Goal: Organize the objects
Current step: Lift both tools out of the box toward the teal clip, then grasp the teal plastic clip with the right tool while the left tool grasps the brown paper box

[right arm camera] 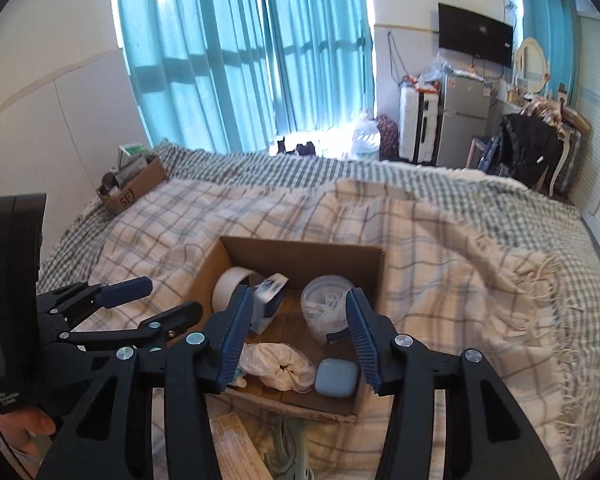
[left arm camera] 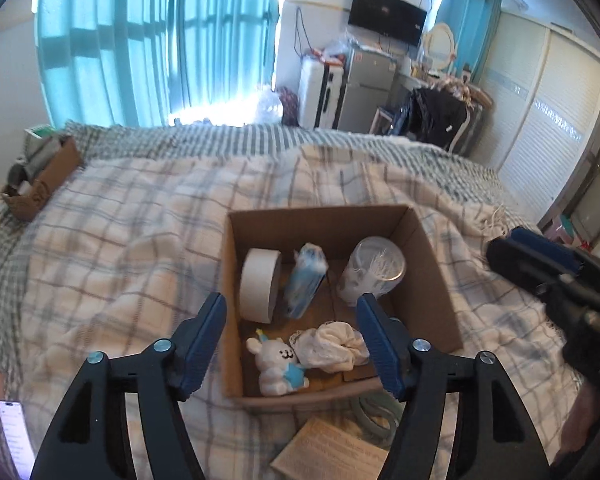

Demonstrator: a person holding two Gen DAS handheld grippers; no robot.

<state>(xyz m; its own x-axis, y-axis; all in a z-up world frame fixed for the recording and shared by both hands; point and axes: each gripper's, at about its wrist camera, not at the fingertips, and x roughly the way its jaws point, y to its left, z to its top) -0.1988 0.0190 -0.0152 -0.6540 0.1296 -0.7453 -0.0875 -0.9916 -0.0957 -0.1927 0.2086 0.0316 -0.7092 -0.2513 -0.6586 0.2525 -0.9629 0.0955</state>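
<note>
Cardboard box (left arm camera: 428, 264) sat on bed (left arm camera: 120, 220) | held tape roll (left arm camera: 258, 286), plush bunny (left arm camera: 276, 366) | left hand-held gripper (left arm camera: 292, 344) and right hand-held gripper (right arm camera: 296, 332) both gaped, empty

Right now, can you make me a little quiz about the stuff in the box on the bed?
1. True or false: the bunny toy lies inside the cardboard box.
2. Which stands beside the tape roll? A) blue packet B) a shoe
3. Fill in: the left gripper holds ___.

Key: 1 true; 2 A; 3 nothing.
</note>
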